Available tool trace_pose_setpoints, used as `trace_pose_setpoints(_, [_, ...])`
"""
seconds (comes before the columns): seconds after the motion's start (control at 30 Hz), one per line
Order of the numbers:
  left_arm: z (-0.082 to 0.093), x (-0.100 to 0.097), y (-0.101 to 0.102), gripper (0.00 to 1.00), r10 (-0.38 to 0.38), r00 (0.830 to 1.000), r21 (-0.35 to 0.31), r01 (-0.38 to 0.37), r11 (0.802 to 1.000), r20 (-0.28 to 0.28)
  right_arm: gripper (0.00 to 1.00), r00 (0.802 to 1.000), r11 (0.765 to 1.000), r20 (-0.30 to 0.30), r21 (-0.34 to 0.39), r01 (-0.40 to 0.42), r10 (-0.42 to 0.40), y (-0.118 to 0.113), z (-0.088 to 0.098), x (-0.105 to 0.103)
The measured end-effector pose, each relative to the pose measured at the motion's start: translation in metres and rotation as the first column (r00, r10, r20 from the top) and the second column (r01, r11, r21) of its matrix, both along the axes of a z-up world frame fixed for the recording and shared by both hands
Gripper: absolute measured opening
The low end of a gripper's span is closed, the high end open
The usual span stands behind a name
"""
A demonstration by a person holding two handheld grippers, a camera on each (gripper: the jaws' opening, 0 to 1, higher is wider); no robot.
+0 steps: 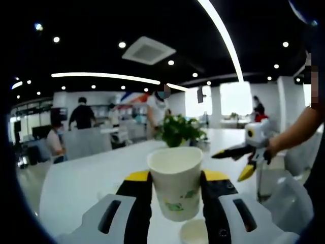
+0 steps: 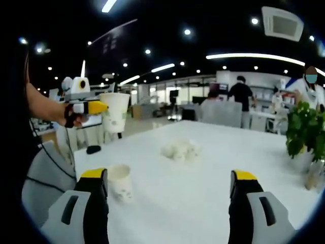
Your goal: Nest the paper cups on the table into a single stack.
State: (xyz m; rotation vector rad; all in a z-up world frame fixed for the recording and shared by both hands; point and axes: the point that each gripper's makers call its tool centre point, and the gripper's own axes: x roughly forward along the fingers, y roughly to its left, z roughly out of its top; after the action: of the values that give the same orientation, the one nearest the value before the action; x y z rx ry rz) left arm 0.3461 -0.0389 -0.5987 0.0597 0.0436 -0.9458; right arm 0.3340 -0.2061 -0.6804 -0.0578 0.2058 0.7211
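Left gripper view: the left gripper (image 1: 175, 190) clamps an upright paper cup (image 1: 175, 182) between its jaws above the white table (image 1: 81, 188), with a second cup (image 1: 194, 232) standing below it, a potted plant (image 1: 177, 129) toward the far edge and the right gripper (image 1: 242, 161) spread wide at the right. Right gripper view: the right gripper (image 2: 170, 195) gapes with nothing held, the second cup (image 2: 121, 182) stands just beside its left jaw near the table's (image 2: 203, 173) left edge, a crumpled white lump (image 2: 179, 149) lies mid-table, and the left gripper (image 2: 99, 108) holds the paper cup (image 2: 115, 113) aloft past the left edge.
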Motion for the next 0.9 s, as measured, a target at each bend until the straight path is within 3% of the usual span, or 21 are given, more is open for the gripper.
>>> trace_pose_setpoints(0.4, [-0.009,-0.016,-0.007,0.36,-0.011,1.000,-0.002,0.011,1.000,-0.006,0.98,1.000,1.000,-0.010,0.002,0.001,-0.001,0.000,-0.003,-0.001])
trace_pose_setpoints(0.9, [-0.013,-0.011,-0.009,0.36,0.017,1.000,-0.014,-0.017,1.000,0.000,0.98,1.000,1.000,-0.016,0.000,-0.002,0.002,0.001,-0.005,-0.002])
